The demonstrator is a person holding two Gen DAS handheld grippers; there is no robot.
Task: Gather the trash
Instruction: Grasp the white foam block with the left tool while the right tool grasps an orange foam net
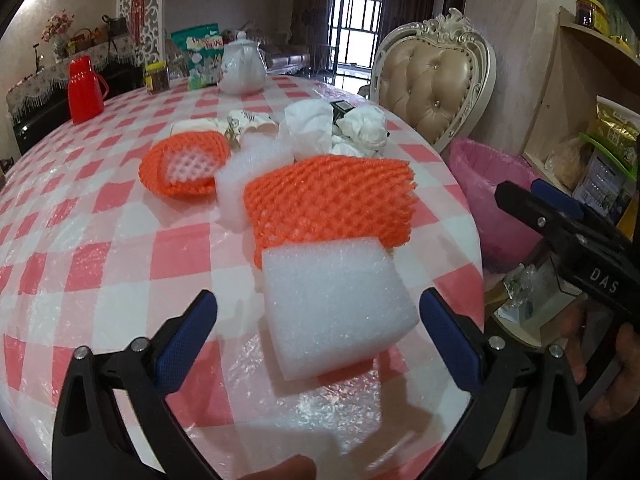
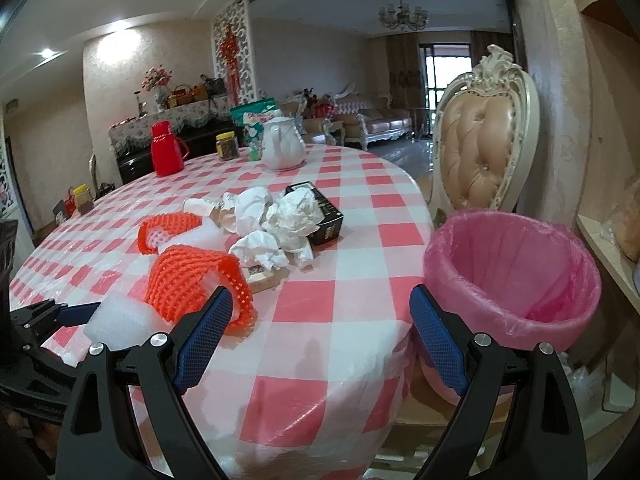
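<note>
While the left hand-held gripper (image 1: 318, 322) hovers low over the checkered counter (image 1: 100, 240), its blue-padded jaws stand wide apart on either side of a white foam block (image 1: 336, 308), touching nothing that I can see. Just beyond the block lies an orange foam net sleeve (image 1: 332, 204), partly tucked under the block's far edge, with a second white foam piece (image 1: 240, 184) and another orange net (image 1: 184, 168) to its left. Behind them sits a heap of crumpled white tissues (image 1: 340, 128) against a small black box (image 2: 326, 210). The right hand-held gripper (image 2: 320, 332) is also spread open and empty, held out past the counter's rim, between the trash pile and a bin lined with a pink bag (image 2: 512, 276) that stands on the floor beside the counter. Farther back on the counter are a white teapot (image 2: 282, 144), a red thermos (image 2: 164, 150) and a yellow-lidded jar (image 2: 227, 146), and a cream tufted chair (image 2: 480, 152) stands behind the bin
</note>
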